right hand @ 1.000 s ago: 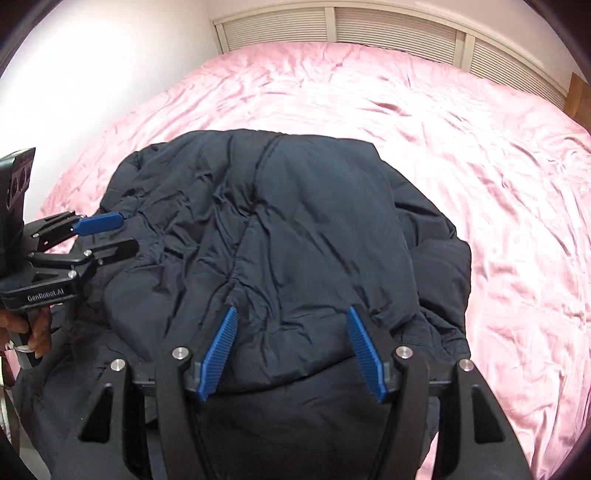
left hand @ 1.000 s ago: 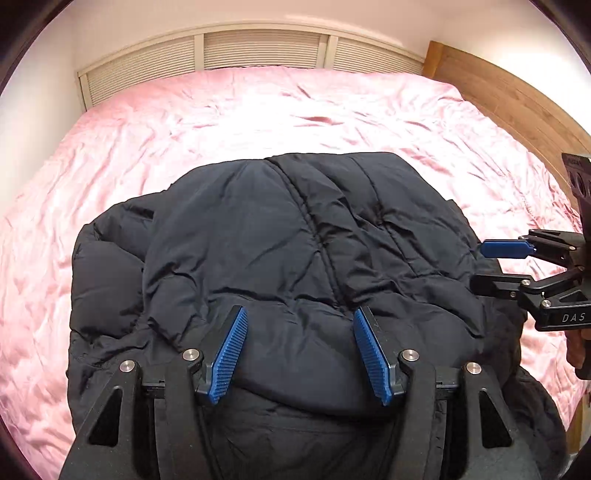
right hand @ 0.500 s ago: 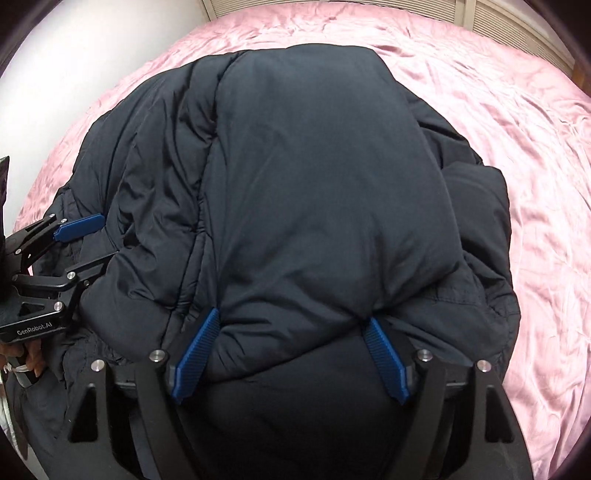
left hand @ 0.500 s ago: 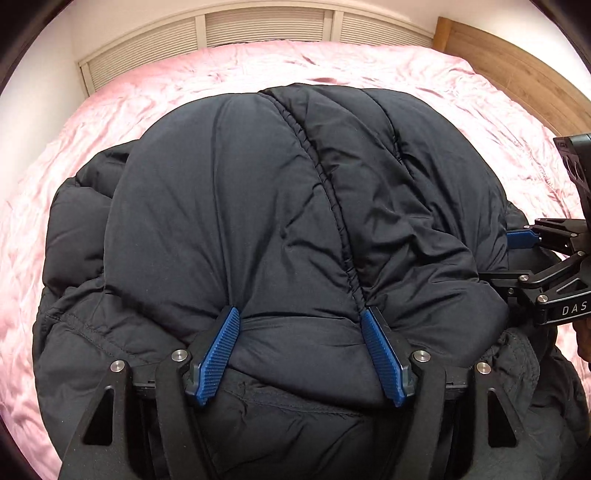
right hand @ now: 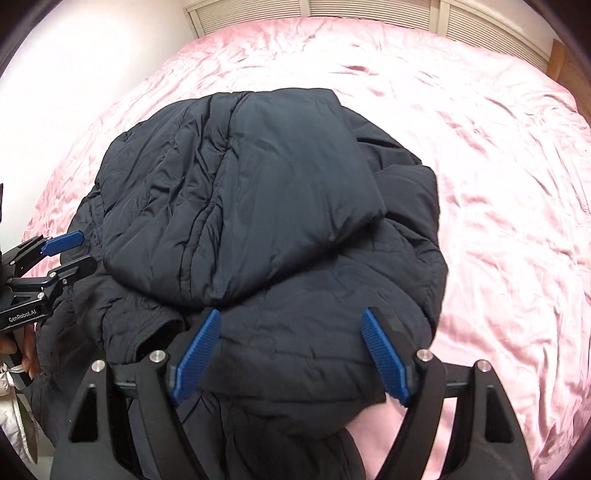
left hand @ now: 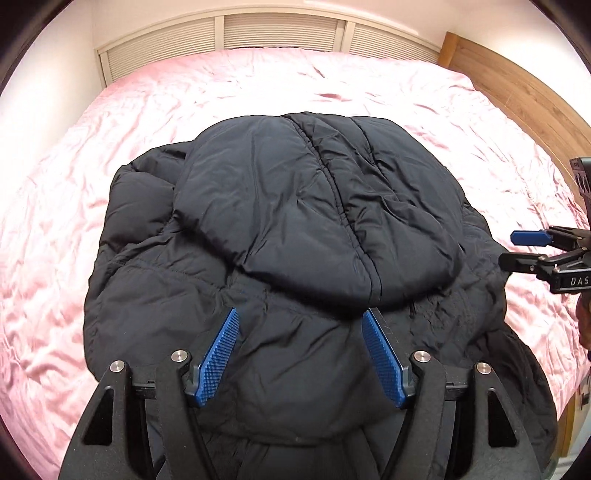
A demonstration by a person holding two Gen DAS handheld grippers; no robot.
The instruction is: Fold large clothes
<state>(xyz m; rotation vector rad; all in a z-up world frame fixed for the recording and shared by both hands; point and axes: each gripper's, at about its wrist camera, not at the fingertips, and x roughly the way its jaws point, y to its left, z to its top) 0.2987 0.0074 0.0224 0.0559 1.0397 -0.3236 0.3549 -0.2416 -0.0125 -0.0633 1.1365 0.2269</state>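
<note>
A large black puffer jacket [left hand: 295, 236] lies bunched on the pink bed, with its hood part folded over the body; it also shows in the right wrist view [right hand: 258, 206]. My left gripper [left hand: 299, 332] is open and empty, hovering over the jacket's near part. It shows from the side at the left of the right wrist view [right hand: 70, 251]. My right gripper [right hand: 290, 332] is open and empty above the jacket's near edge. It shows at the right edge of the left wrist view [left hand: 517, 249].
The pink satin bed cover [left hand: 258, 85] spreads all around the jacket. A wooden headboard [left hand: 517, 88] runs along the right. White louvred doors [left hand: 280, 33] stand behind the bed. A white wall [right hand: 92, 55] is on the left.
Both grippers pushed the folded hood part forward onto the jacket, then drew back and up. The fold now lies free, beyond the fingertips.
</note>
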